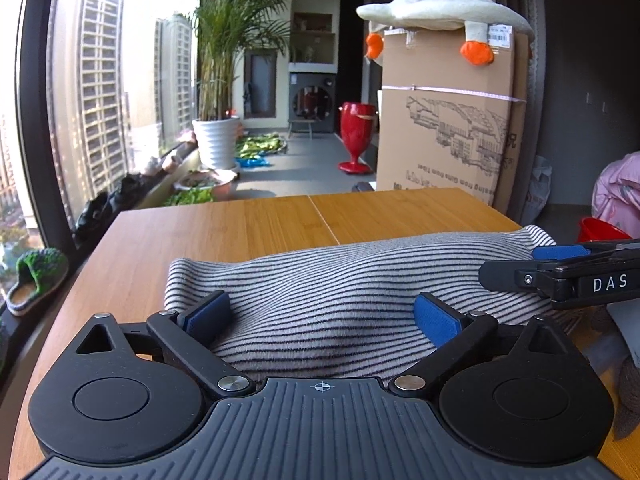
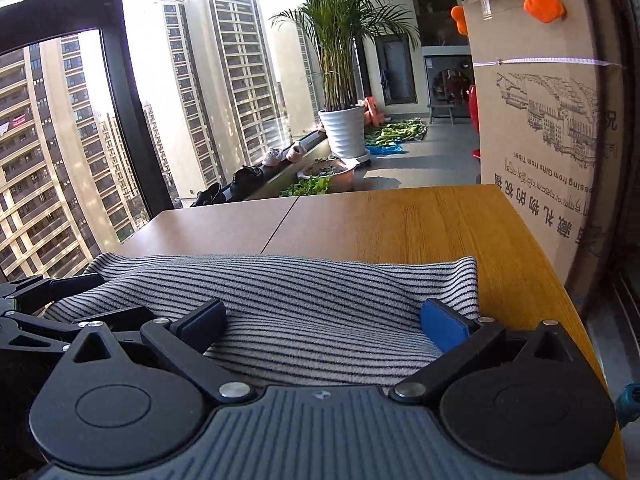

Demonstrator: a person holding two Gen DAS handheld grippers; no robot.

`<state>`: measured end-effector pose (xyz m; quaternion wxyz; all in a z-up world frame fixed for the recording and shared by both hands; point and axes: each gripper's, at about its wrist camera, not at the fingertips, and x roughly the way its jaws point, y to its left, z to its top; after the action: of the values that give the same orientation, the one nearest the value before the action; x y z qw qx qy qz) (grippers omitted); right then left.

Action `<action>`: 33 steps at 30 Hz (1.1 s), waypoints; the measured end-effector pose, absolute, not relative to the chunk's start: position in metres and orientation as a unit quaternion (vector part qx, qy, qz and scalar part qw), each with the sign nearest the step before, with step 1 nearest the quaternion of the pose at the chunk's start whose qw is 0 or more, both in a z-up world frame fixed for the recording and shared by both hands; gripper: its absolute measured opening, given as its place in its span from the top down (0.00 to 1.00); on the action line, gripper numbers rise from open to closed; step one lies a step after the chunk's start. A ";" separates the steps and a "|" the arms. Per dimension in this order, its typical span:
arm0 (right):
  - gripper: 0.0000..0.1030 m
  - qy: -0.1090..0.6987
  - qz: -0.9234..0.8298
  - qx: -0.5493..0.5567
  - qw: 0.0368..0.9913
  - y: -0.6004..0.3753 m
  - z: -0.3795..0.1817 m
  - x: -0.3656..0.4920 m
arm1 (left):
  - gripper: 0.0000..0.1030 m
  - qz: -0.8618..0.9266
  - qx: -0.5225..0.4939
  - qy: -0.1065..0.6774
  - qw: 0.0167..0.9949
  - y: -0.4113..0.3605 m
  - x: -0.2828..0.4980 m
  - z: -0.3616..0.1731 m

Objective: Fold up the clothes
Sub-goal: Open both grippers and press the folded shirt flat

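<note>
A grey garment with thin black stripes (image 1: pixel 344 284) lies bunched on the wooden table (image 1: pixel 248 224); it also shows in the right wrist view (image 2: pixel 312 292). My left gripper (image 1: pixel 322 316) is open, its blue pads wide apart over the near part of the cloth. My right gripper (image 2: pixel 324 322) is open too, over the garment's right end. The right gripper shows from the side at the right of the left wrist view (image 1: pixel 560 272). The left gripper shows at the left edge of the right wrist view (image 2: pixel 48 300).
A tall cardboard box (image 1: pixel 444 120) with a plush goose (image 1: pixel 440 12) on top stands behind the table's right side. A potted palm (image 1: pixel 218 140), a red stool (image 1: pixel 356 132) and a window (image 1: pixel 100 100) with shoes on its sill lie beyond. Pink cloth (image 1: pixel 620 192) sits at right.
</note>
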<state>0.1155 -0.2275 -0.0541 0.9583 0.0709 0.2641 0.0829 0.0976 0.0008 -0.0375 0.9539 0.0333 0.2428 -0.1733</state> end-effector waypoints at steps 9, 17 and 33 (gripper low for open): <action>0.00 0.262 0.069 0.060 0.961 -0.232 -0.055 0.153 | 0.00 -0.173 0.034 0.240 0.955 -0.004 0.139 -0.039; 0.00 0.226 0.052 0.035 0.972 -0.230 -0.048 0.123 | 0.01 -0.142 -0.014 0.219 0.965 0.005 0.099 -0.019; 0.00 0.302 0.063 0.136 0.941 -0.261 -0.060 0.095 | 0.00 -0.142 -0.080 0.290 0.943 0.036 0.119 -0.045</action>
<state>0.0949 -0.2608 -0.0602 0.9414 0.1364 0.3020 0.0632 0.1185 0.0362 -0.0449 0.9429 -0.0803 0.2903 -0.1420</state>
